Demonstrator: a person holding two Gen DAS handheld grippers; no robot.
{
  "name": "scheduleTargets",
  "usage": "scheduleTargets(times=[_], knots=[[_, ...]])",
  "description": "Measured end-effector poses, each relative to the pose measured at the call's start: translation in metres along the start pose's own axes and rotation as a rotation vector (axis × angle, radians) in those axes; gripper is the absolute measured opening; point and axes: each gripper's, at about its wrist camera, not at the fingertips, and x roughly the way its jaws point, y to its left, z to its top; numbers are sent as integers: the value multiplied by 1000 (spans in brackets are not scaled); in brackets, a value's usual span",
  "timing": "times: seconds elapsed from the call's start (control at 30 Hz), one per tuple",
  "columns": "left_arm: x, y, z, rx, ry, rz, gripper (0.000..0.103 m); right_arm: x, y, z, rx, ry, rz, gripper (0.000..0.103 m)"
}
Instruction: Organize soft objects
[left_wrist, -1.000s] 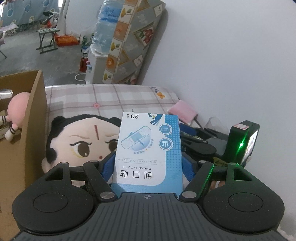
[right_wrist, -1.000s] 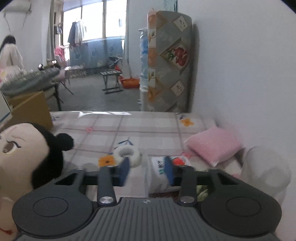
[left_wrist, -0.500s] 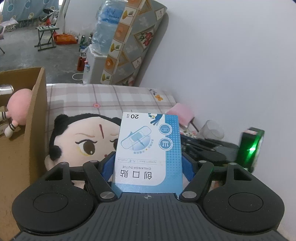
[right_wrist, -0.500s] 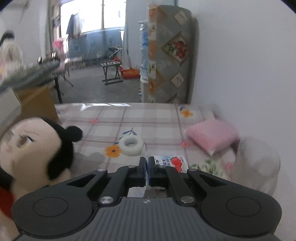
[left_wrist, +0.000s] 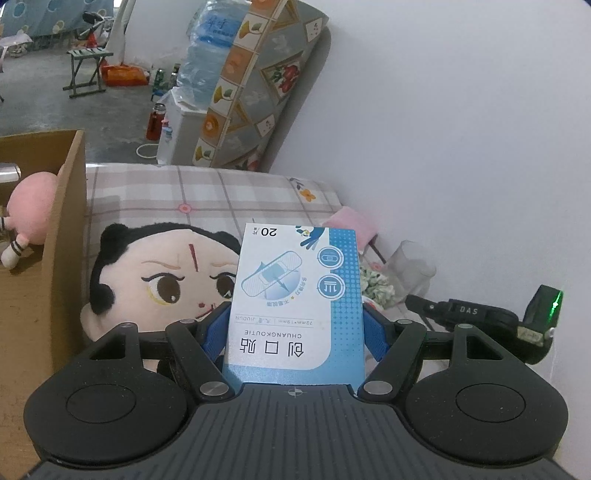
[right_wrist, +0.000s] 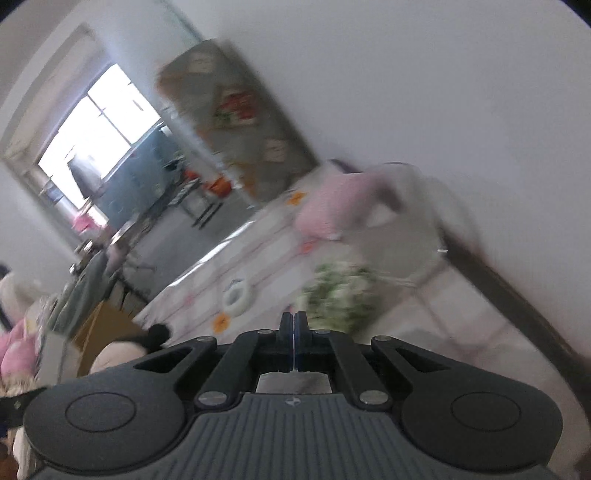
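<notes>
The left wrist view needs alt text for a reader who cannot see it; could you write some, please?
The left claw grips a blue-and-white plaster box, printed side up. Behind it a black-haired plush doll lies on a checked cloth, beside a cardboard box.

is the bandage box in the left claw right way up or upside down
Upside down. In the left wrist view the bandage box sits clamped in the left claw, and its printed characters and the "20" read inverted.

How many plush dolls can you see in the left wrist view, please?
2: a big-headed doll on the checked cloth behind the bandage box, and a pink doll inside the cardboard box. The box may hide more.
</notes>
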Motion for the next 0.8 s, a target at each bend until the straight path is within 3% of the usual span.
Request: scheduleTargets(times=[0.13,0.2,0.23,0.43,0.57,0.63,0.67,0.7,0.8], knots=[[-1,1,1,-1,-6,11,72,-4,-3,-5,-8,-12,64,70],[-1,1,2,-3,-8,17,72,-4,11,-12,-99,-7,72,91],[-1,1,2,-5,-8,19,72,-2,19,-14,-146,-8,72,93],[-1,0,2,-2,-4,23,72,23,64,-34,-471,42,44,93],[0,-2,2,3,0,19,72,48,77,-44,-641,88,-39,93],[0,-2,2,5,2,17,72,56,75,-46,-663,108,-52,93],[0,-2,2,5,2,16,72,59,73,-45,-661,123,-39,87],[0,-1,2,6,2,15,72,61,71,-44,-647,134,-26,75],[0,0,2,3,2,14,72,62,63,-36,-547,168,-3,72]])
